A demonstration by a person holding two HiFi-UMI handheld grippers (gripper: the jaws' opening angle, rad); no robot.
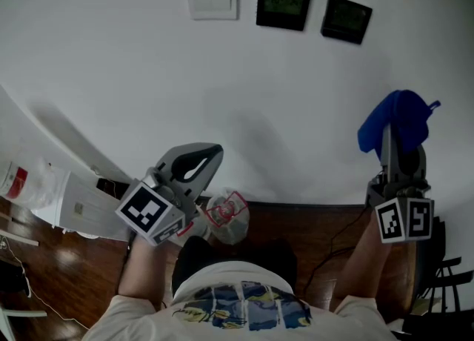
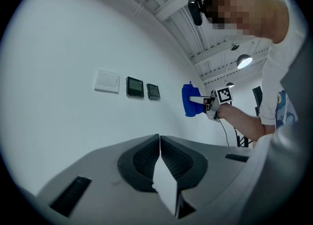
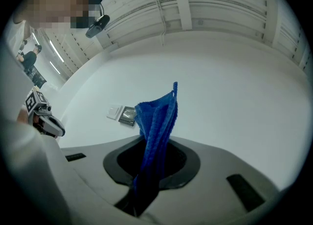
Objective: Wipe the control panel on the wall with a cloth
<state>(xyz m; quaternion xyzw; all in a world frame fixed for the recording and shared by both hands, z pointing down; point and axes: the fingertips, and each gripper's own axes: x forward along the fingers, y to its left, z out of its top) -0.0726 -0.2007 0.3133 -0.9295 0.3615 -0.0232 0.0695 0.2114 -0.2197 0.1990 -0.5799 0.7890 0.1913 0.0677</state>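
While right claw (image 3: 152, 163) clamps cloth (image 3: 157, 116) — left claw (image 2: 160, 143) closed.

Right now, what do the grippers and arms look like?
Both the left gripper and the right gripper have light grey moulded bodies with dark ribbed pads inside the jaws. Each carries a cube with black-and-white square markers: left cube, right cube. The person wears a pale short-sleeved shirt with a coloured print; forearms bare.

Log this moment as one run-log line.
left hand-held gripper: shut, empty | right hand-held gripper: shut on blue cloth | dark wall panels: cloth not yet touching
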